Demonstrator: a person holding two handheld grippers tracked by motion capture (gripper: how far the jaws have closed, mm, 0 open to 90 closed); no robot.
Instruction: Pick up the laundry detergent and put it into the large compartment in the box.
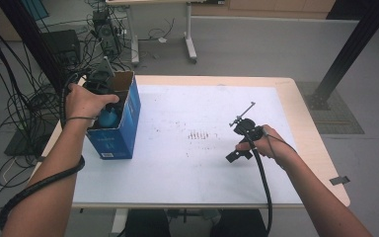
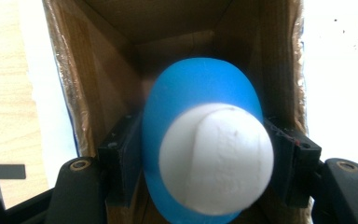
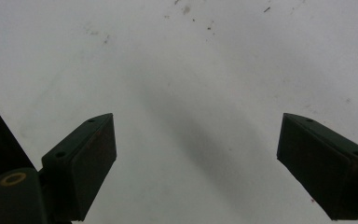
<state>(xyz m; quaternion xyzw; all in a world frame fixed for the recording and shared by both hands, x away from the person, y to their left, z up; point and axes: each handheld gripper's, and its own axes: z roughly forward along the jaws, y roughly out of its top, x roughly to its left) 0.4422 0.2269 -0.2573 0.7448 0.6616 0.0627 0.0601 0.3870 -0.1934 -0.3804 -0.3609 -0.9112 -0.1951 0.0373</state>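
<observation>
A blue bottle with a white cap (image 2: 205,158) is sitting right up against the lens of my left hand-held gripper (image 2: 200,161), cap toward me, and both black pads are pressing on its blue sides, one on each flank. I am holding it inside the open top of a cardboard box (image 2: 98,60), whose brown inner walls are rising on either side of the hand-held gripper and closing in behind the bottle. In the high view my left hand-held gripper (image 1: 101,86) is pointing down into that box (image 1: 121,126), which is blue on the outside and is standing upright at the left end of the desk (image 1: 306,123), and a little of the blue bottle (image 1: 107,118) is showing just below my left hand (image 1: 85,101), within the box's opening.

My right hand-held gripper (image 1: 239,143) is hovering well apart from the box, over the white sheet (image 1: 197,163) that is covering most of the desk, with my right hand (image 1: 266,145) wrapped around its body and its cable trailing back toward me. Looking along it, its jaws are standing wide apart with nothing between them, and ahead of the right hand-held gripper (image 3: 196,158) the white sheet (image 3: 191,70) is lying bare apart from some small dark specks.
</observation>
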